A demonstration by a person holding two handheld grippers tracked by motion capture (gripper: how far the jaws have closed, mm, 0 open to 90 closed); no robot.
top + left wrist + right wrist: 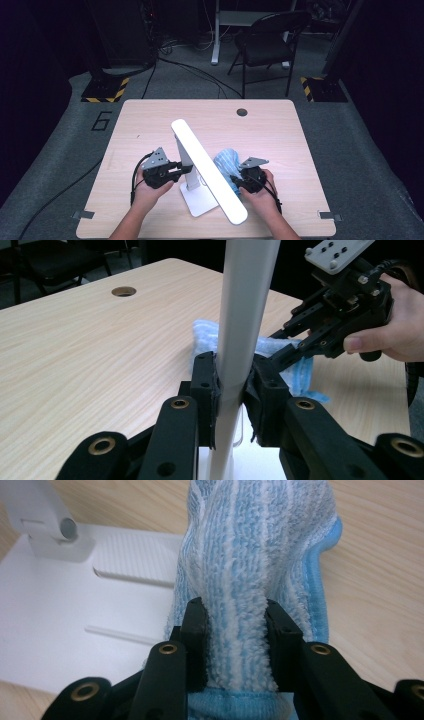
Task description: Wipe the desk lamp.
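- High view: a white desk lamp (pixel 207 170) stands on the wooden bench (pixel 150 115), near its front edge. Flat square base, slim upright post, long bar head tilted from upper left down to lower right.
- Left claw (pixel 176 171) is pinched on the lamp post (pixel 235 385); both pads press flat against the post's sides.
- Right claw (pixel 234 181) is clamped on a cloth (pixel 250 580), bunched upright between its pads.
- Cloth: fluffy microfibre, light blue with white stripes and a blue hemmed edge. It sits just right of the post, beside the lamp base (pixel 50 625), under the bar head.
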